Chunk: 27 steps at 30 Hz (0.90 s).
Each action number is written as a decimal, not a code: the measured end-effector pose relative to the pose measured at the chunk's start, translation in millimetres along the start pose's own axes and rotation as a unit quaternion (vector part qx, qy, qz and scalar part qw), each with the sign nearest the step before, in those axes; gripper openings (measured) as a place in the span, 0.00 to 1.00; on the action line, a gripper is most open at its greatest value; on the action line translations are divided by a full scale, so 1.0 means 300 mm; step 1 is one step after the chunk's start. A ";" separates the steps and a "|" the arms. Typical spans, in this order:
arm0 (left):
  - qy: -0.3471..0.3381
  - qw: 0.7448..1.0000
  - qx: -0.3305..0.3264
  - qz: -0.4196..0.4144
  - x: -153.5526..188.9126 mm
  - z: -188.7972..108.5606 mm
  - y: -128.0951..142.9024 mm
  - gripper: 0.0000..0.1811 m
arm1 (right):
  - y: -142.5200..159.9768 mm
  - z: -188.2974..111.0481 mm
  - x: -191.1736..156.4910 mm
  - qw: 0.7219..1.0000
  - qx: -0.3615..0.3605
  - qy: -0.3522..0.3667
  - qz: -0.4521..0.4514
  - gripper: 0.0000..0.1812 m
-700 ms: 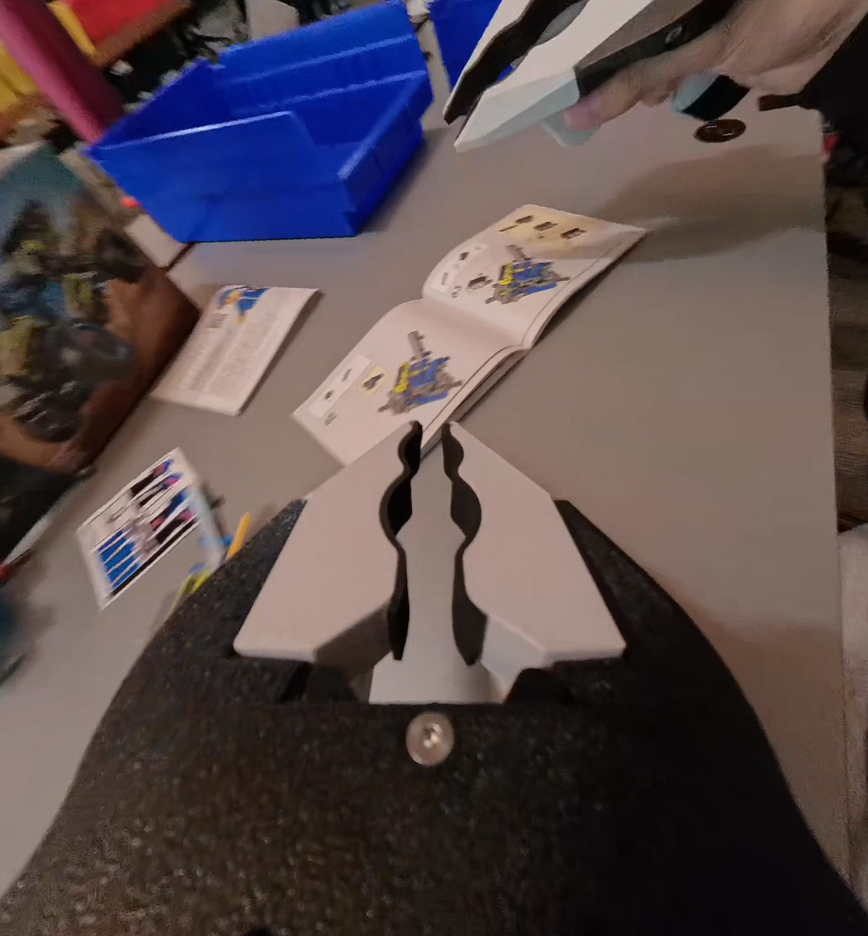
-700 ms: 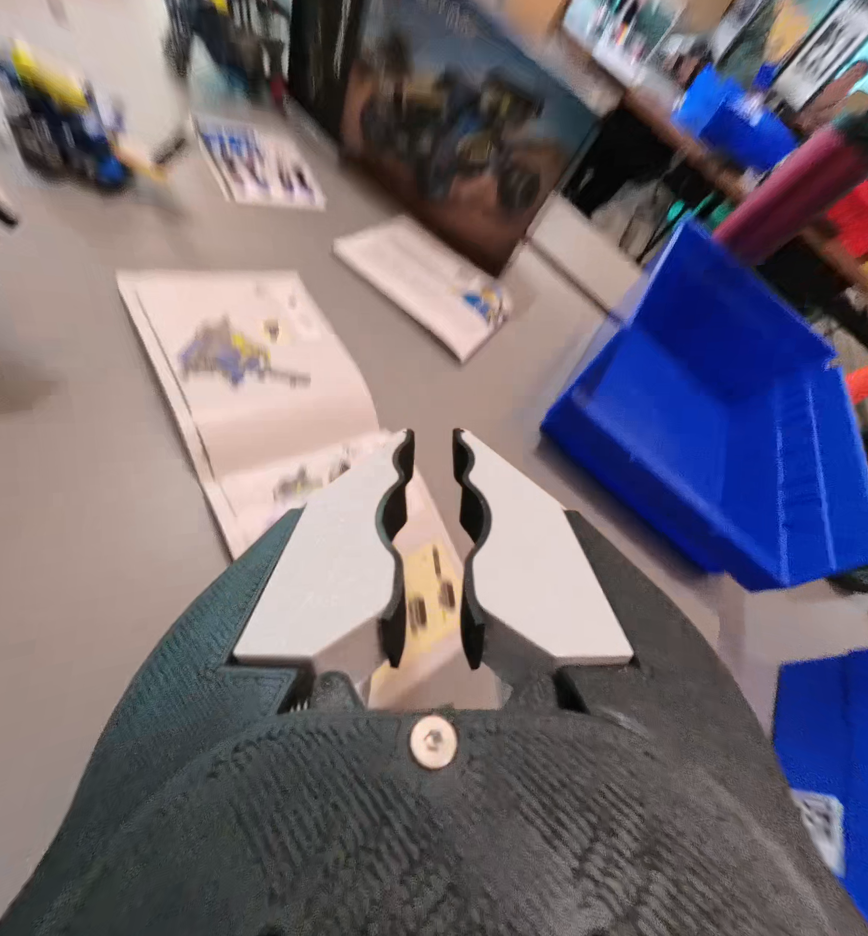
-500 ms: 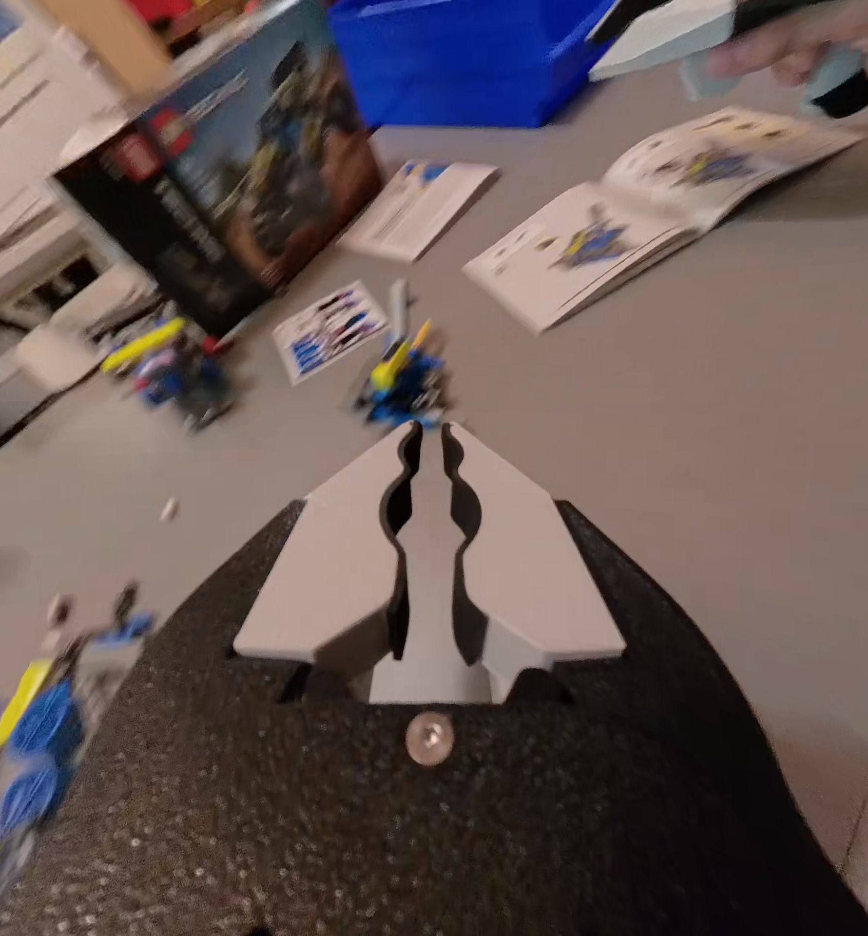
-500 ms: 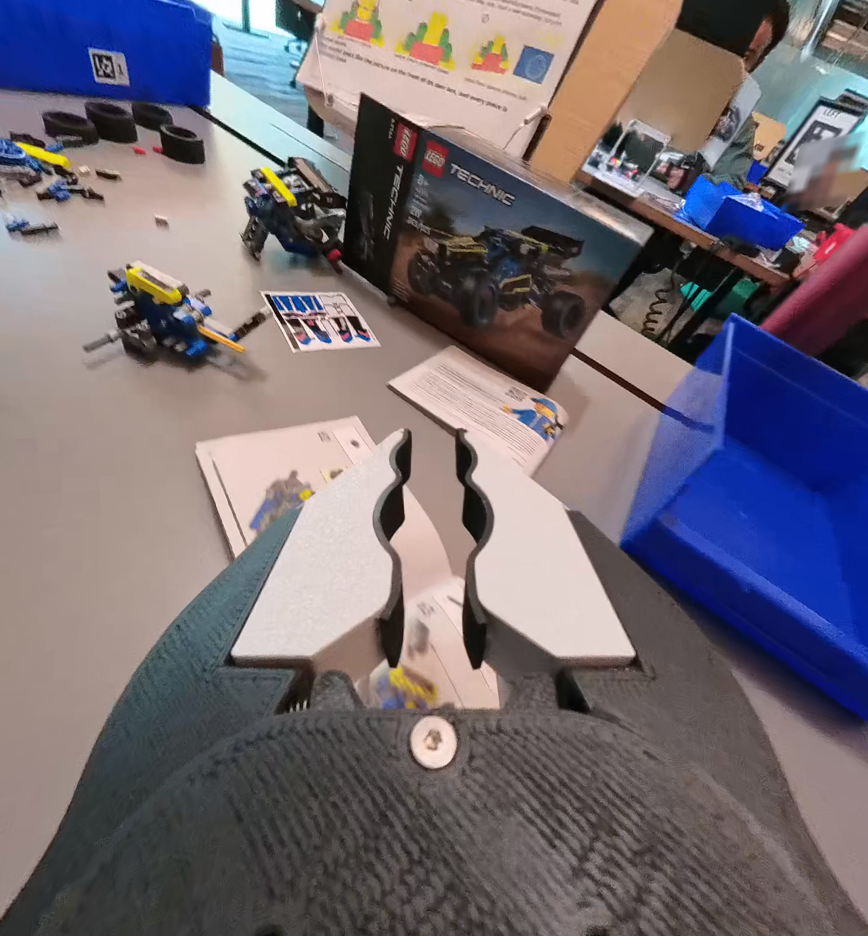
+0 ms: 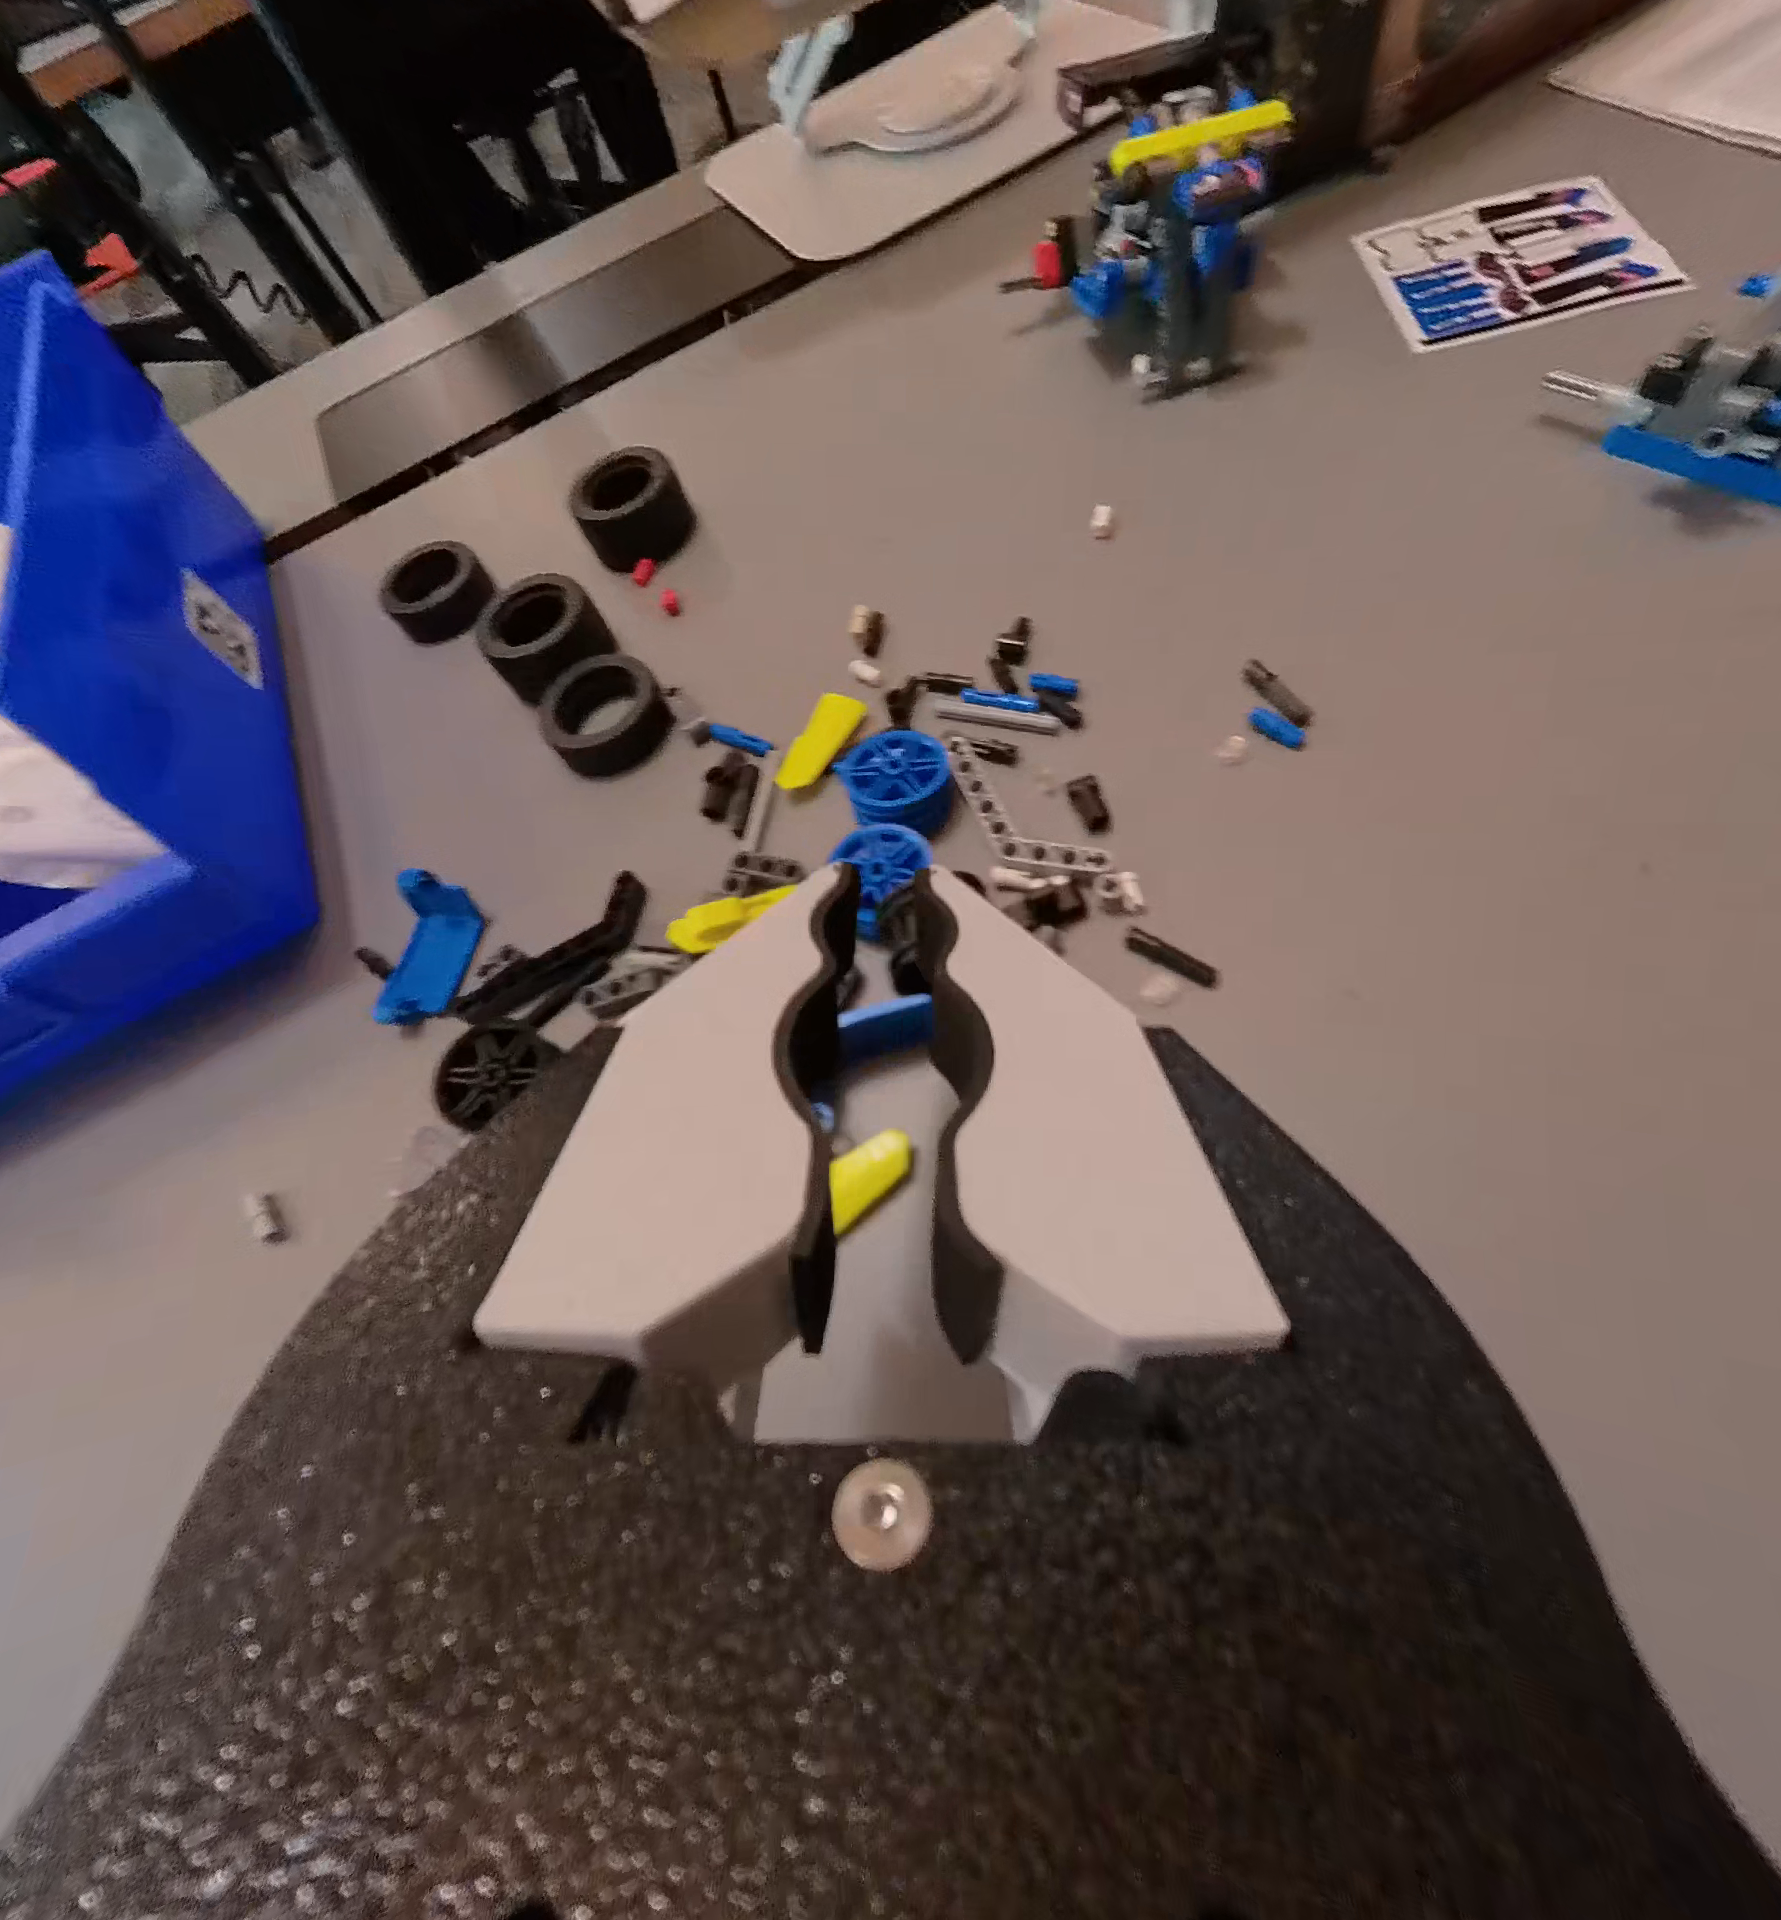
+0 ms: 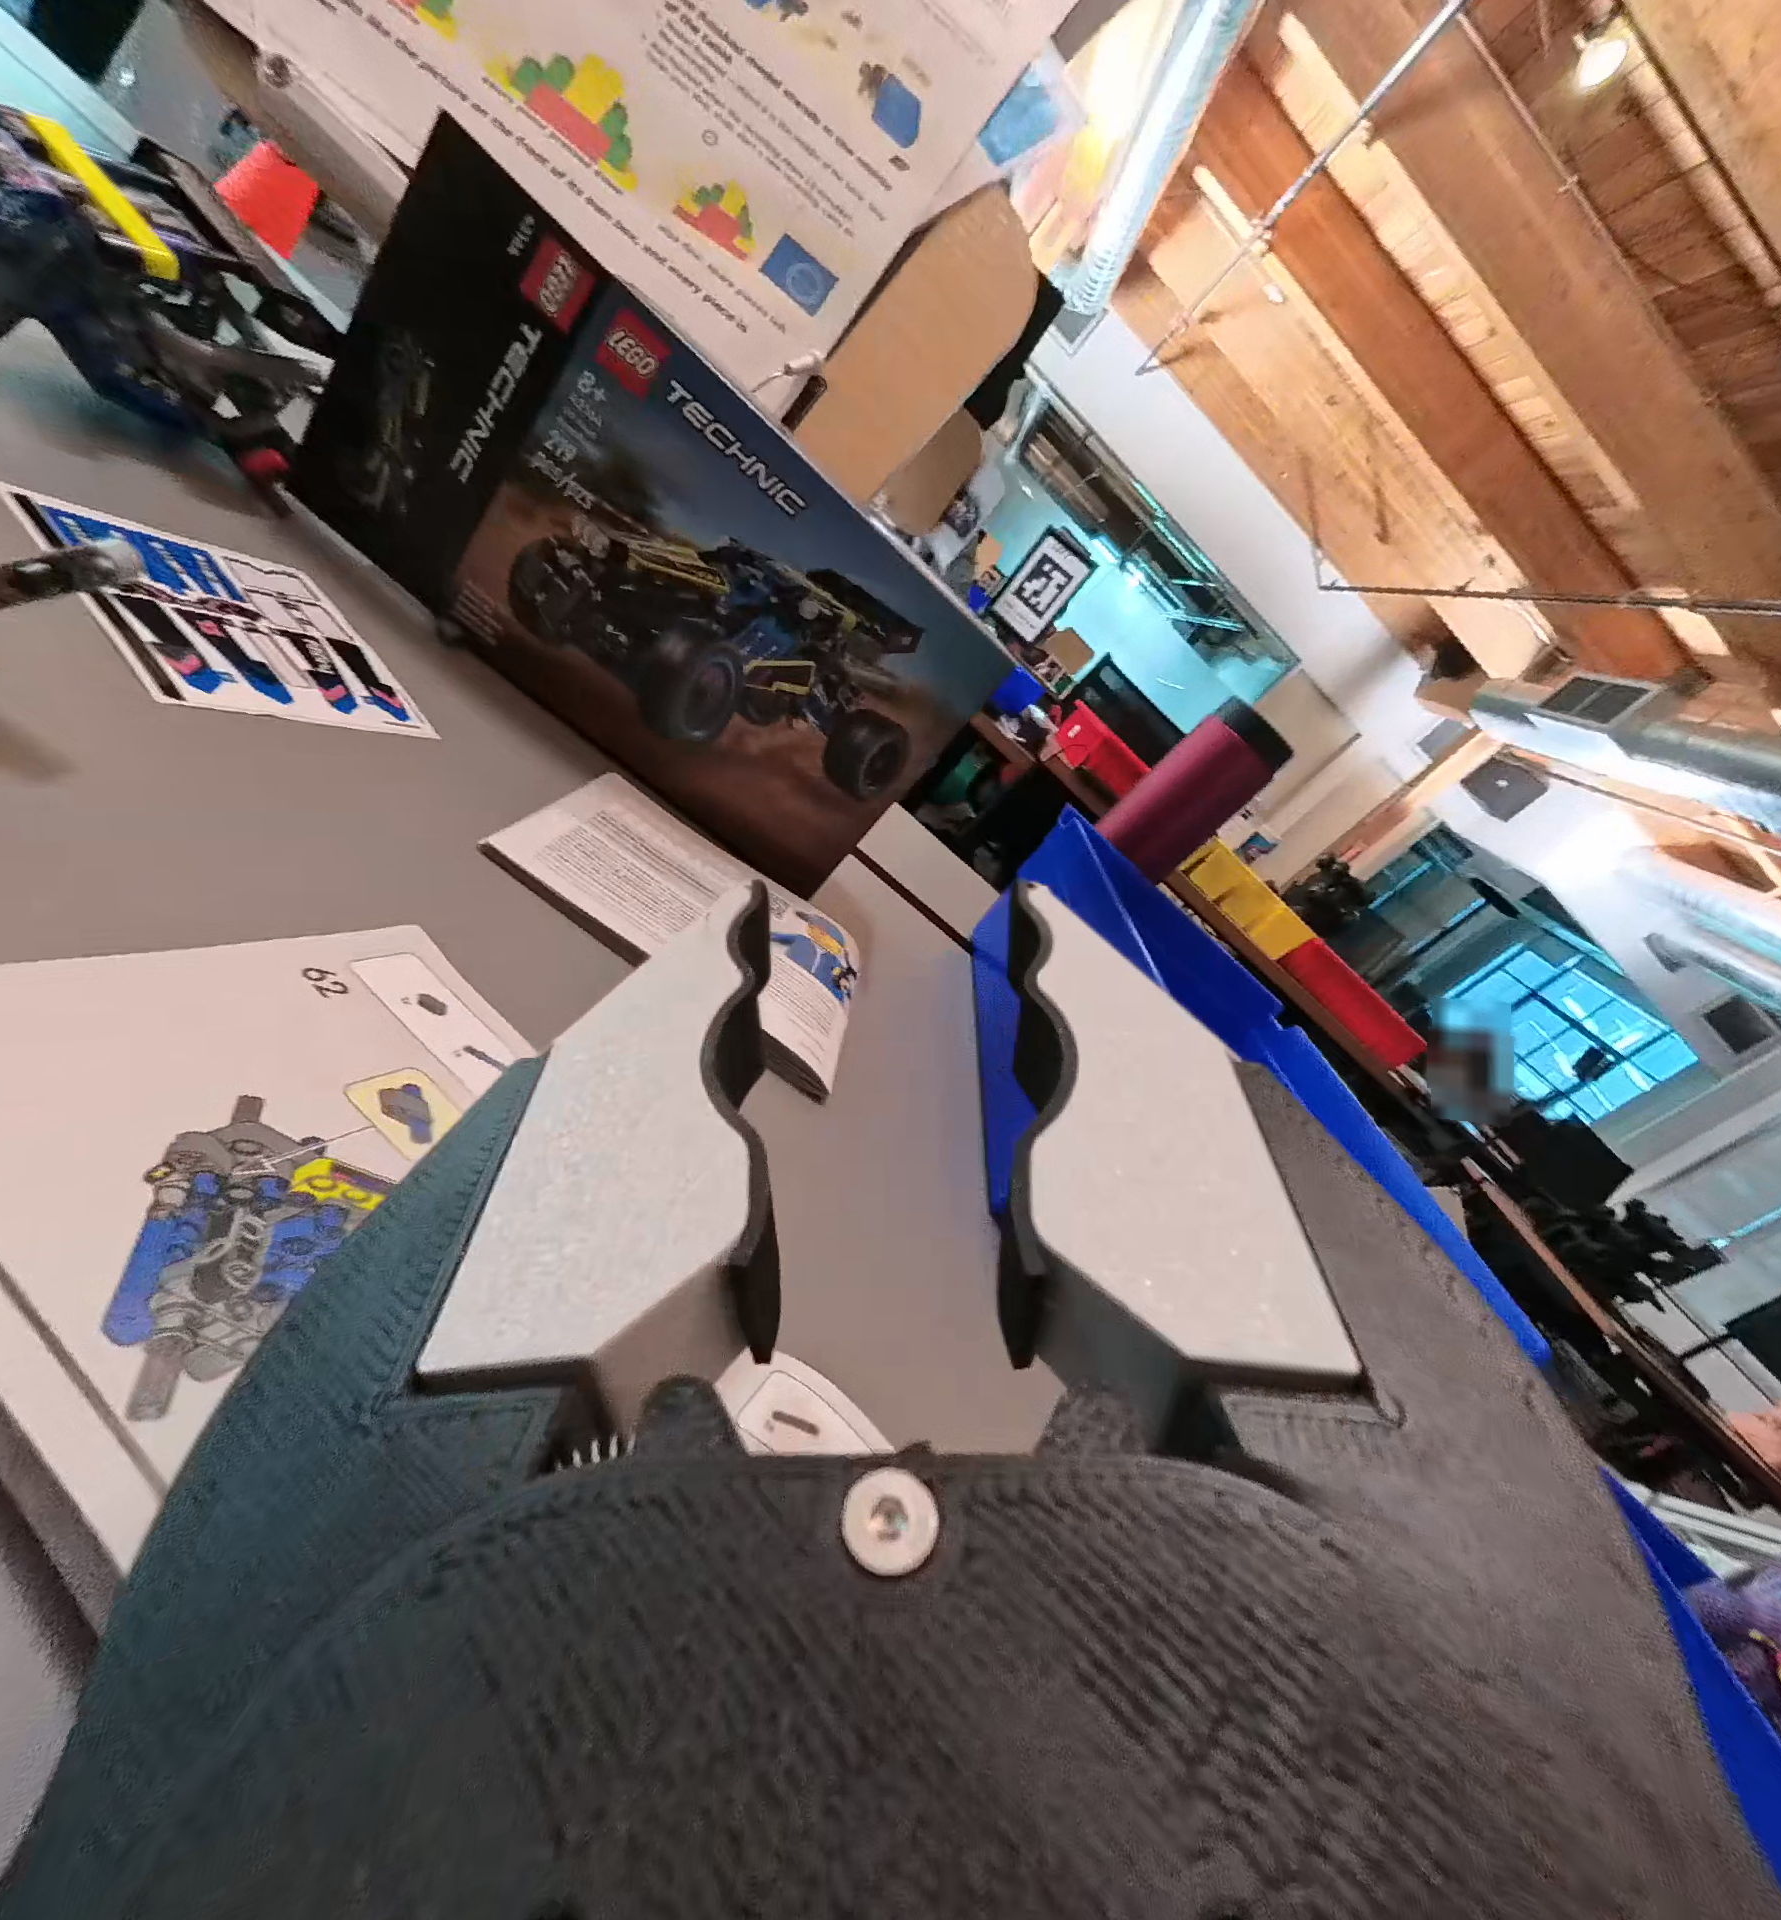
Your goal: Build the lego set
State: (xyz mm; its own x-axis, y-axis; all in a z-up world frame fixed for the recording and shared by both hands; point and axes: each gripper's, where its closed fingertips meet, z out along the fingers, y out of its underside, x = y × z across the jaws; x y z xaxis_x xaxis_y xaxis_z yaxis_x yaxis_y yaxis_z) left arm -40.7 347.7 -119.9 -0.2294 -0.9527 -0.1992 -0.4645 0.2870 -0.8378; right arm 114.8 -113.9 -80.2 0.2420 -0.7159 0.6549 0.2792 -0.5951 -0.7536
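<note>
In the left wrist view my left gripper (image 5: 884, 885) hovers low over a pile of loose lego pieces on the grey table (image 5: 1385, 935). Its jaws stand a narrow gap apart and hold nothing. Just past the tips lie two blue wheel hubs (image 5: 896, 779), yellow panels (image 5: 818, 738) and a grey beam (image 5: 990, 810). Several black tyres (image 5: 605, 717) lie to the left. Two partly built blue assemblies (image 5: 1177, 239) (image 5: 1738, 416) stand farther back. My right gripper (image 6: 886, 914) is open and empty above the open instruction booklet (image 6: 190, 1122).
A blue bin (image 5: 107, 675) stands left of the pile. A sticker sheet (image 5: 1520, 260) lies at the back right. In the right wrist view the set's box (image 6: 657, 582) stands behind a leaflet (image 6: 657, 873), with another blue bin (image 6: 1156, 935) on the right. The tips of one gripper are about 50 cm away from the tips of the other.
My left gripper has swung left, from the booklet to the pile of loose pieces. My right gripper has tilted upward and its jaws have opened wider.
</note>
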 end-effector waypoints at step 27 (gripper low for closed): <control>0.074 0.994 -0.060 0.051 -0.201 0.109 0.002 0.08 | 0.052 0.022 0.025 0.998 -0.026 0.042 -0.025 0.26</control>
State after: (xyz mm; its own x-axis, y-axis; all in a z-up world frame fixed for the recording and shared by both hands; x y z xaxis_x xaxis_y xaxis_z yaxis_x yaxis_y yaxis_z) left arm 0.8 402.0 -124.8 -0.4002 -0.8953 -0.1957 -0.5287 0.4000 -0.7486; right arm 127.1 -126.1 -86.6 0.1502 -0.7113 0.6866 0.2402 -0.6475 -0.7233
